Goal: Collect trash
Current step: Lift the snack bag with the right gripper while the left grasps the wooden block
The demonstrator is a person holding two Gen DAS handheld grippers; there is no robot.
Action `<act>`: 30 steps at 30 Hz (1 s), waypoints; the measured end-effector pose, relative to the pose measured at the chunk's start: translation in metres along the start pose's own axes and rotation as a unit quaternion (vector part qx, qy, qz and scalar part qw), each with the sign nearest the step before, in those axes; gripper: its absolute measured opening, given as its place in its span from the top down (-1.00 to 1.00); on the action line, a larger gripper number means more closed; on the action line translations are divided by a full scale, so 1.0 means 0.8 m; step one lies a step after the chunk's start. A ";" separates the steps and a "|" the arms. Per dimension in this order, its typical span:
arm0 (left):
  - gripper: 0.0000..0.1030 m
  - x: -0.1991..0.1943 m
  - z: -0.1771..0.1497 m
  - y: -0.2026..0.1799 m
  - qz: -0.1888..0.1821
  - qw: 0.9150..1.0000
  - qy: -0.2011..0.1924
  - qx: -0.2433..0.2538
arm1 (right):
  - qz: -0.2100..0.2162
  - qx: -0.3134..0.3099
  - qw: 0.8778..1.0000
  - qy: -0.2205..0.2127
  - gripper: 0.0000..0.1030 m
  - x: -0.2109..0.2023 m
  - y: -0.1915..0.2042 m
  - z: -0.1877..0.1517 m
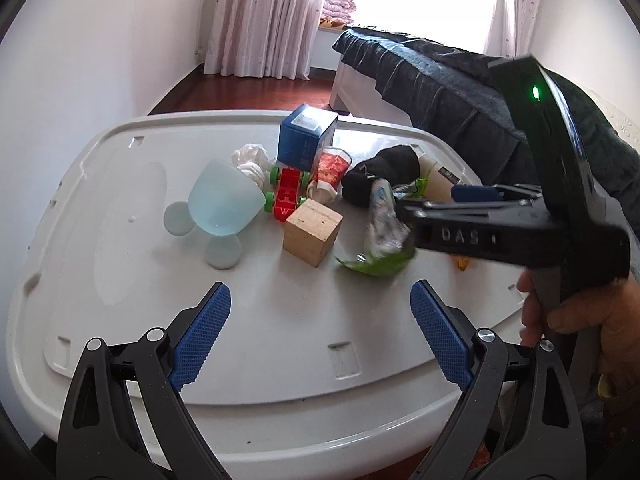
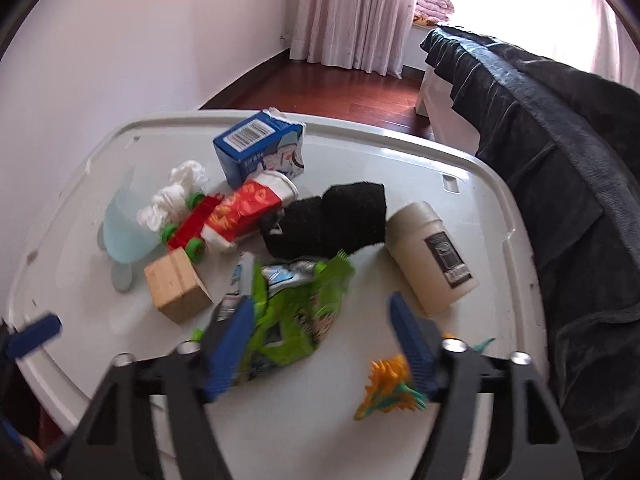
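A white table (image 1: pixel 120 248) holds clutter. A crumpled green and silver snack wrapper (image 2: pixel 292 312) lies near the front; it also shows in the left wrist view (image 1: pixel 382 236). My right gripper (image 2: pixel 320 344) is open, hovering just above the wrapper, its left finger over the wrapper's edge. My left gripper (image 1: pixel 320 332) is open and empty above the table's near edge. Other trash: crumpled white tissue (image 1: pixel 252 160), a crushed red paper cup (image 1: pixel 330 170) and a blue carton (image 1: pixel 306 136).
A pale blue cup (image 1: pixel 222 204), a red toy car (image 1: pixel 286 192), a wooden block (image 1: pixel 312 232), a black sock (image 1: pixel 380 176), a beige bottle (image 2: pixel 432 256) and an orange toy dinosaur (image 2: pixel 390 386) share the table. A dark-covered bed (image 2: pixel 560 140) stands right.
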State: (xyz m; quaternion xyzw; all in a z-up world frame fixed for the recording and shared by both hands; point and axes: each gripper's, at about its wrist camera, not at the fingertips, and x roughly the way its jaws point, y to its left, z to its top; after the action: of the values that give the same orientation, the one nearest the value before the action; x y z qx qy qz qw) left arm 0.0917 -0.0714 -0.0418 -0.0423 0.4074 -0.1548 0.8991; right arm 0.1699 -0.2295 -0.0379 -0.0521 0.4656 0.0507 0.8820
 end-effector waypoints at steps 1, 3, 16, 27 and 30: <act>-0.73 0.000 -0.002 0.002 -0.001 1.000 0.002 -0.003 | 0.005 0.004 1.000 -0.003 -0.43 -0.001 0.001 0.003; -0.73 -0.002 -0.003 0.003 -0.002 1.000 0.002 -0.003 | 0.012 0.007 1.000 -0.010 -0.43 -0.006 0.003 0.006; -0.73 -0.013 -0.005 0.012 0.002 1.000 -0.015 -0.001 | -0.024 0.023 0.999 0.007 -0.56 0.020 0.031 0.009; -0.73 -0.010 -0.003 0.021 0.006 1.000 -0.018 -0.011 | -0.034 0.023 0.999 0.011 0.21 0.023 0.022 0.003; -0.73 -0.005 0.000 0.018 -0.001 1.000 -0.020 -0.011 | -0.026 0.009 0.999 -0.016 0.21 -0.011 0.018 0.001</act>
State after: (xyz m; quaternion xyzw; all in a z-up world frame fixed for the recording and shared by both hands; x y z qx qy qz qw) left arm 0.0924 -0.0565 -0.0419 -0.0558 0.3912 -0.1500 0.9063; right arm 0.1638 -0.2157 -0.0309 -0.0561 0.4506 0.0242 0.8906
